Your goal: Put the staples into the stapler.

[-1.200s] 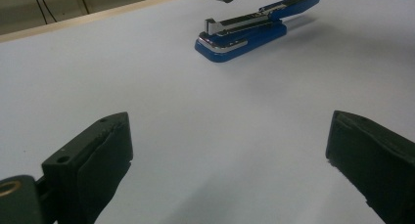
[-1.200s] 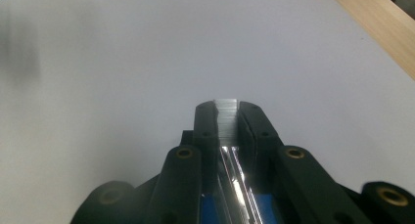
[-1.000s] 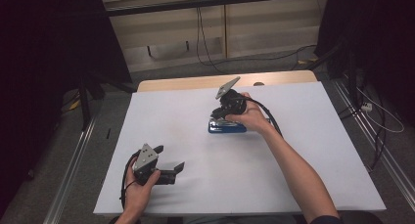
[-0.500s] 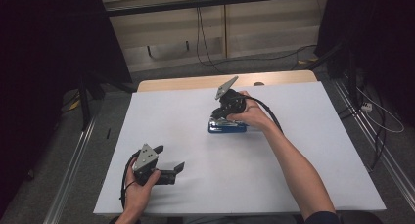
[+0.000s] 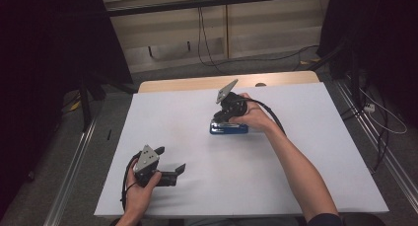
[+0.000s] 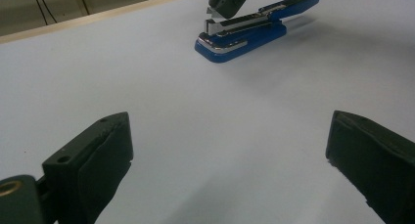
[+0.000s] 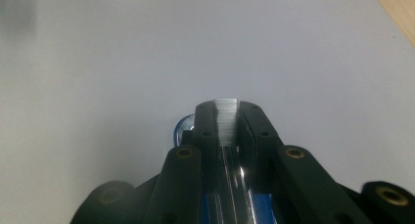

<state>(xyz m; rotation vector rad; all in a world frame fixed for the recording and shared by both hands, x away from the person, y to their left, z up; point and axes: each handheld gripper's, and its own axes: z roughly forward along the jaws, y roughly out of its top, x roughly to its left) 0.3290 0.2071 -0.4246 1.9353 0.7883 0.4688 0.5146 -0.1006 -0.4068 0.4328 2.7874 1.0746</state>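
A blue stapler (image 5: 231, 129) lies in the middle of the white table, its chrome magazine (image 6: 235, 24) bared under the raised top arm. My right gripper (image 5: 220, 118) points down at the stapler's front end. In the right gripper view the right gripper (image 7: 226, 111) is shut on a silvery strip of staples (image 7: 226, 123), held just over the stapler's channel (image 7: 234, 194). My left gripper (image 5: 171, 158) rests at the near left of the table, open; in the left gripper view the left gripper (image 6: 230, 141) has only bare table between its jaws.
White sheet (image 5: 315, 147) covers the tabletop, with a wooden strip (image 5: 197, 83) along the far edge. Metal rails (image 5: 74, 176) run along both sides. Cables (image 5: 384, 122) trail on the floor to the right and behind.
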